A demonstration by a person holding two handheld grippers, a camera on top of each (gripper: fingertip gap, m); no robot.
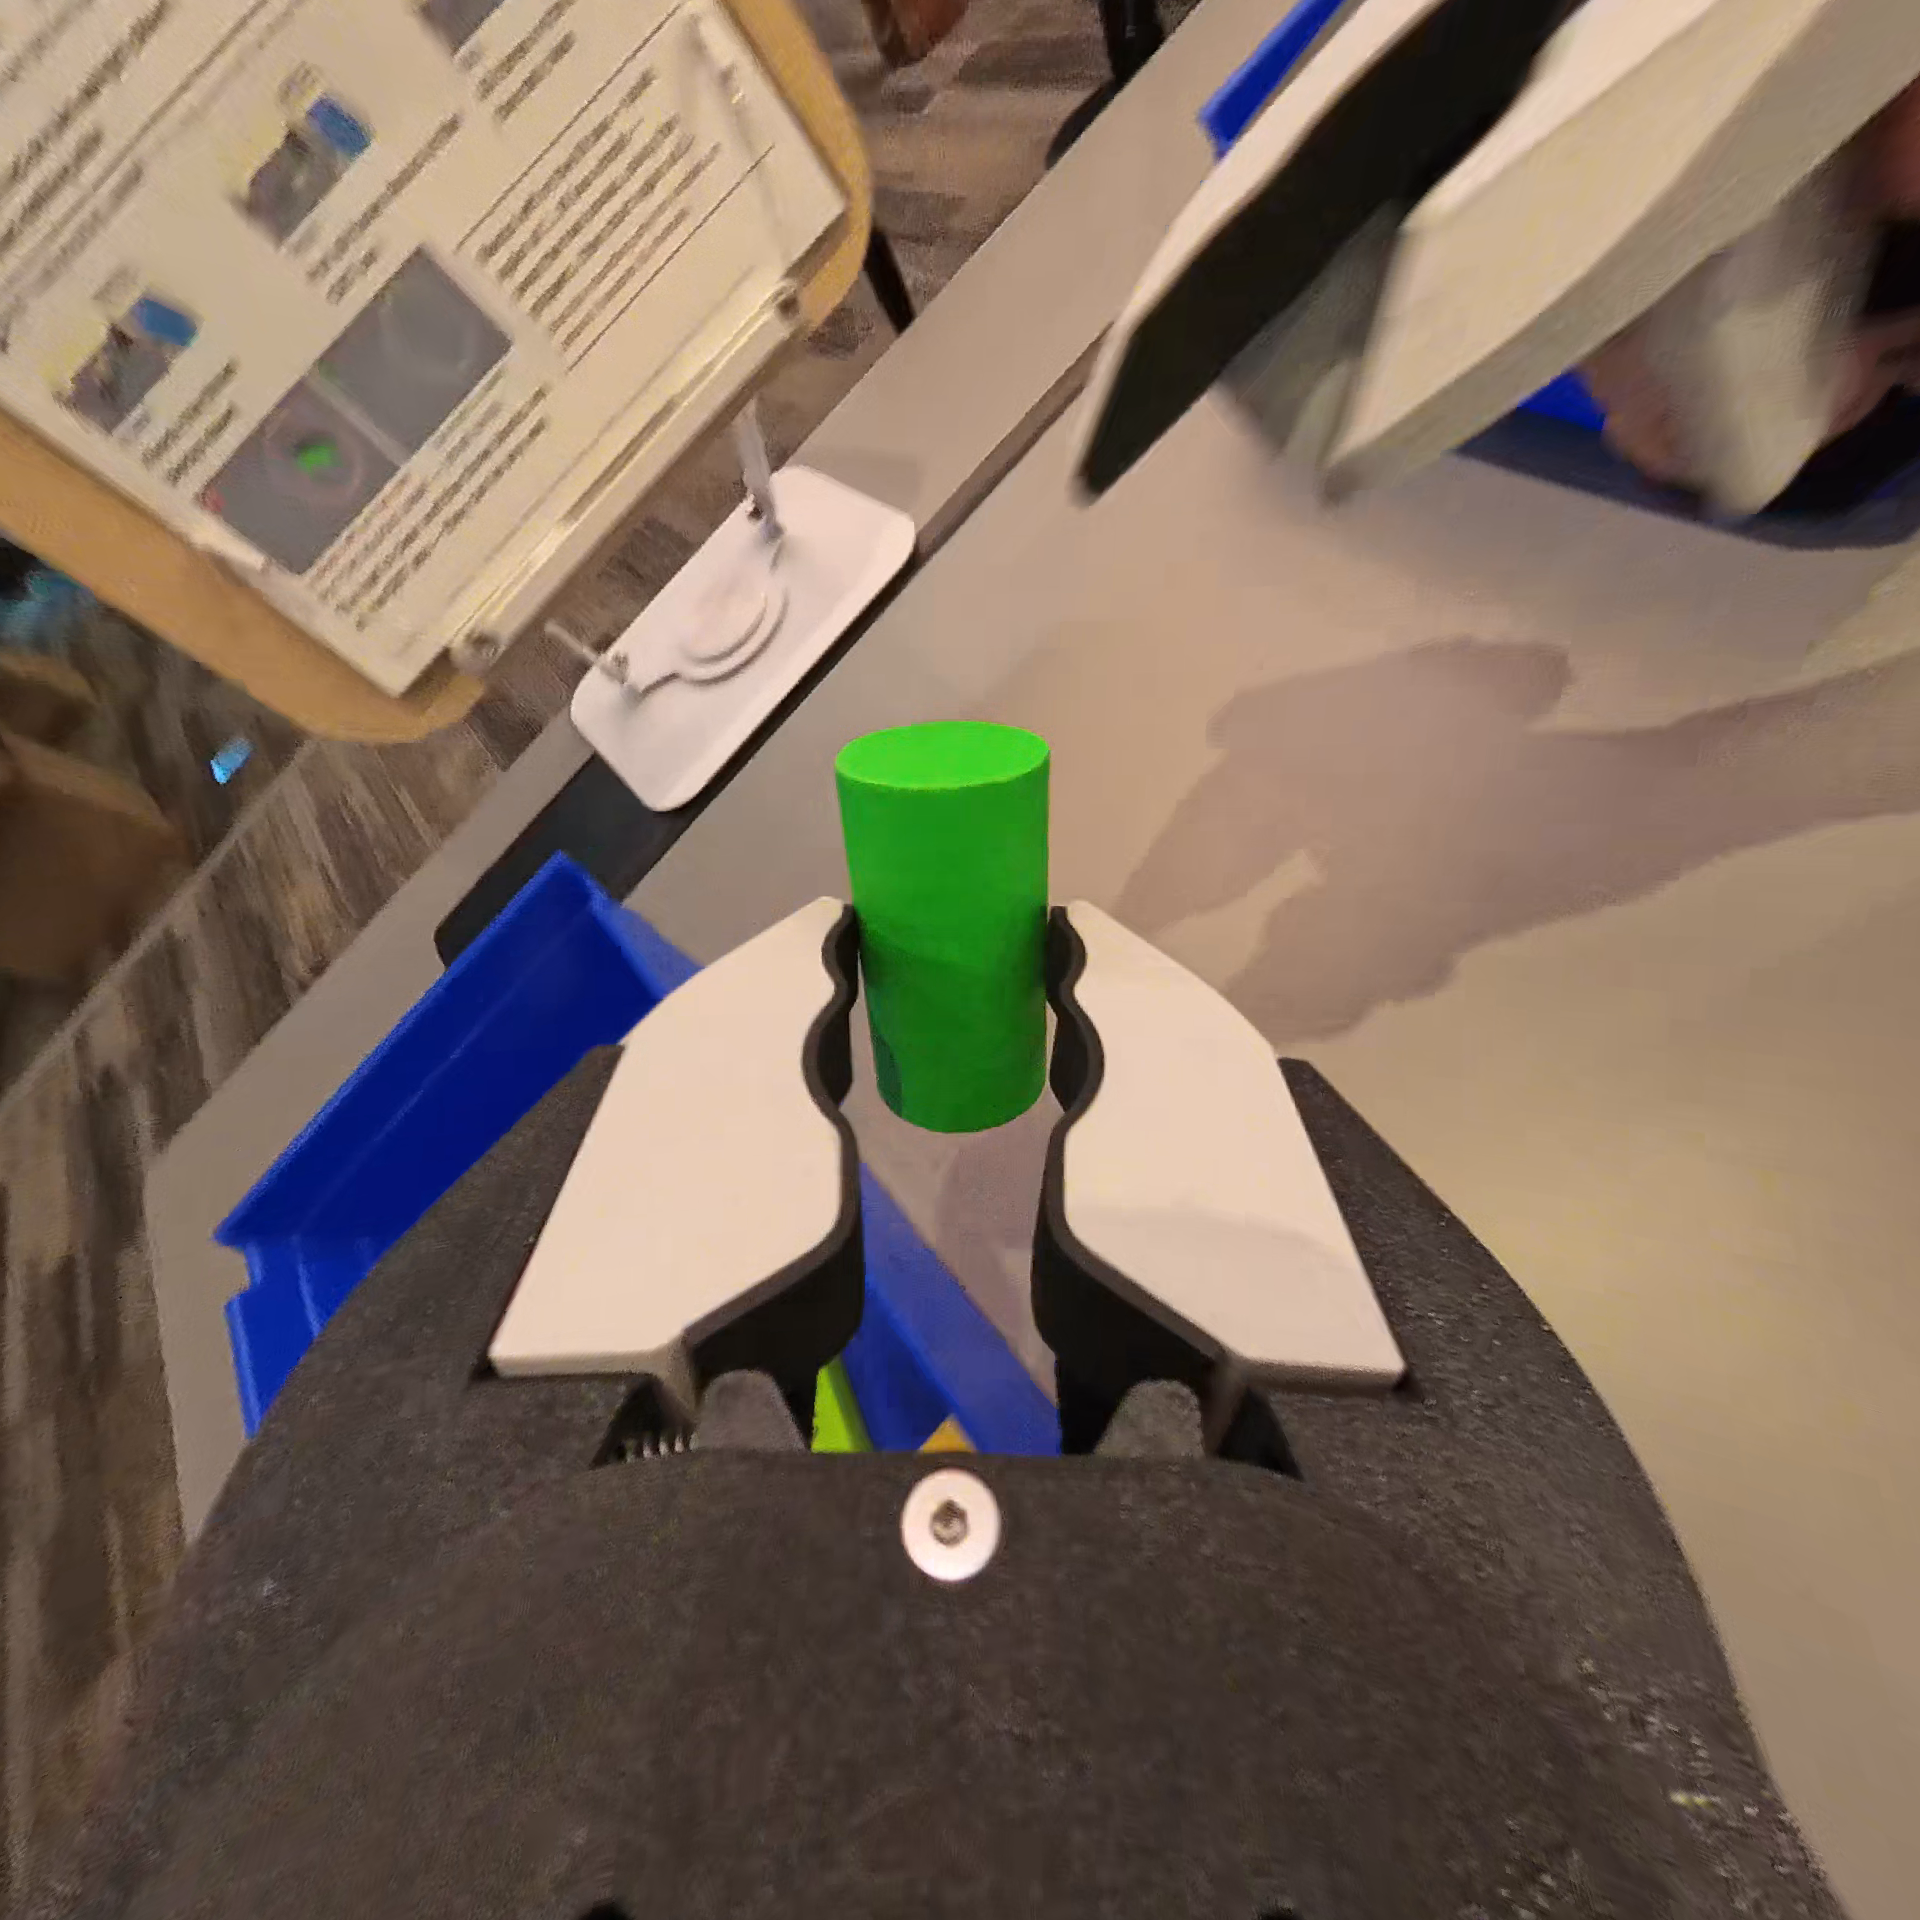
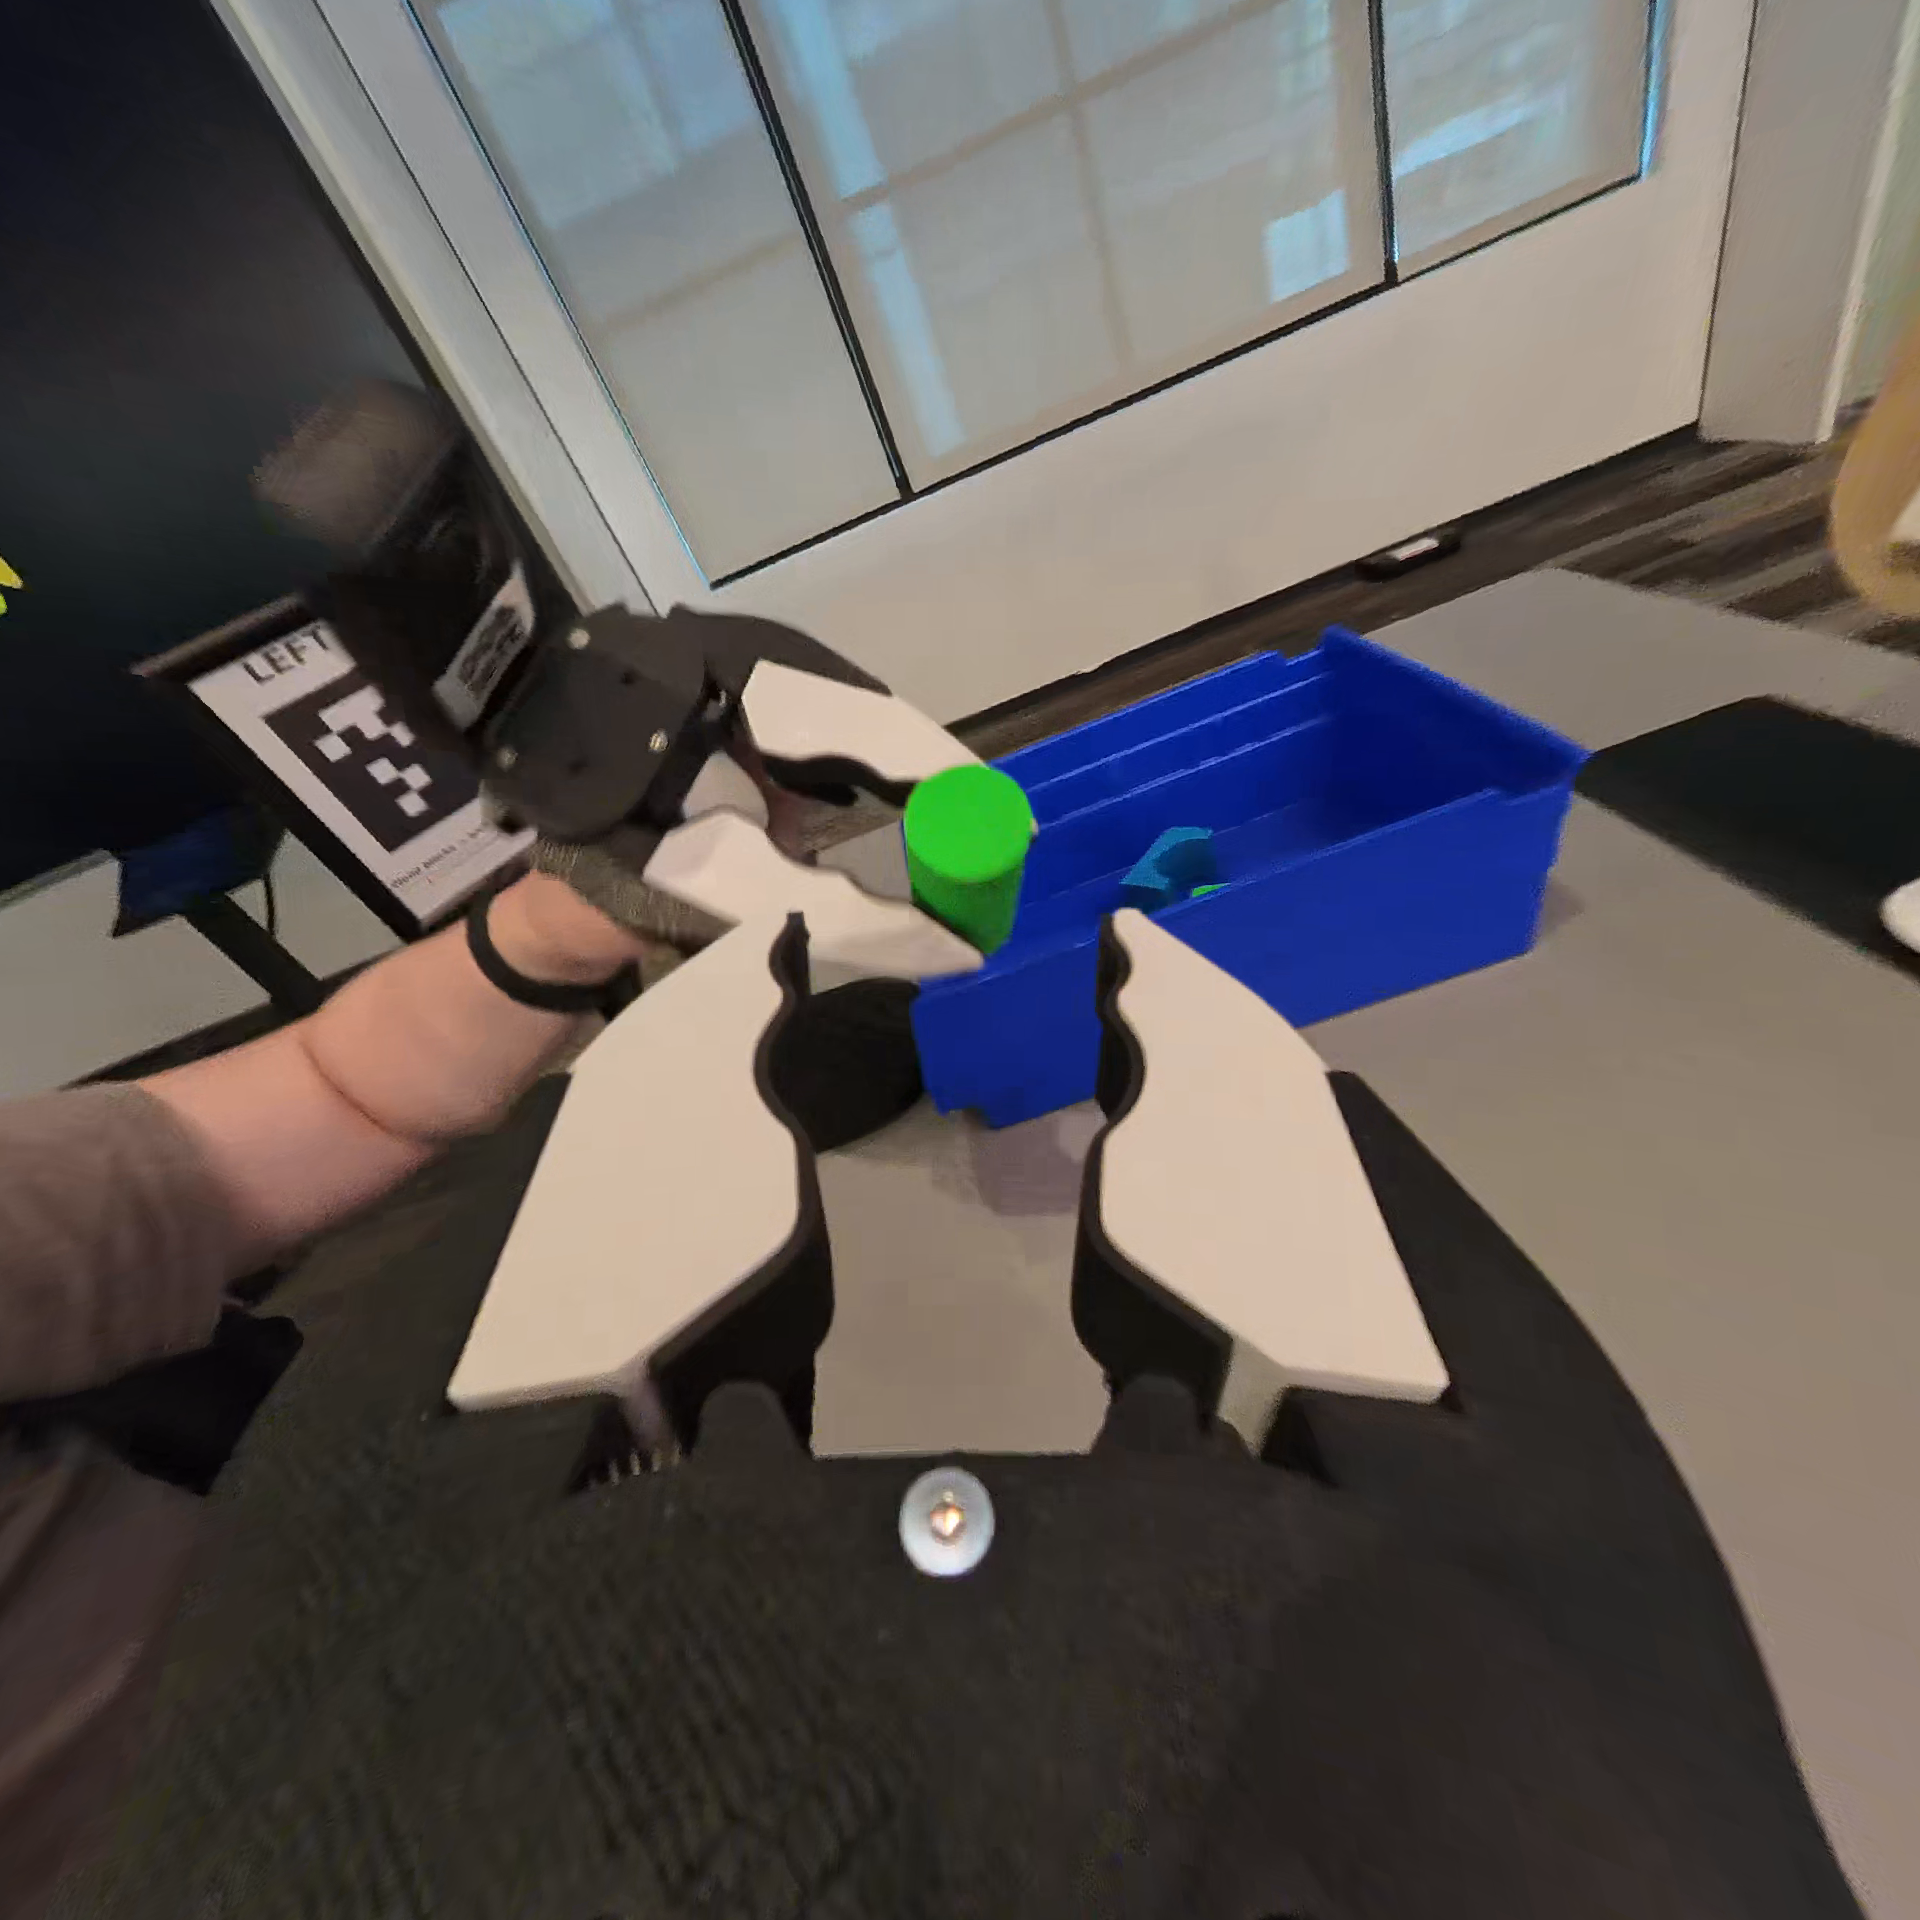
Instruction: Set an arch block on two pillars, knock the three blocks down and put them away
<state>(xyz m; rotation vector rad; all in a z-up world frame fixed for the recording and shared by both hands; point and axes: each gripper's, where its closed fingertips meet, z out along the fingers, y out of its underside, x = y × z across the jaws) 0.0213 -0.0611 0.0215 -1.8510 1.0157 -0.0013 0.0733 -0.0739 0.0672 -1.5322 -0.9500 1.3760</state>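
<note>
Our left gripper [image 1: 951,997] clamps the green pillar [image 1: 948,925] by its sides, long axis upright, flat end up, lifted off the table [image 1: 1455,1195] just beside the blue bin's [image 2: 1351,914] near end. Our right gripper [image 2: 951,997] hangs wide open and empty above the table. In the bin lies a blue block [image 2: 1169,868], its shape unclear.

- Even, fairly bright indoor light; daylight comes through the frosted window [image 2: 1039,239] at the top of the right wrist view.
- Soft grey shadows lie on the surface [image 1: 1455,1247] at centre right of the left wrist view.
- Motion blur smears the printed sheet [image 1: 343,281] at upper left and the right gripper [image 1: 1226,436] at upper right.
- Wide-angle lenses bend straight lines near the edges.
- The green cylinder [image 1: 951,935] is sharp.
</note>
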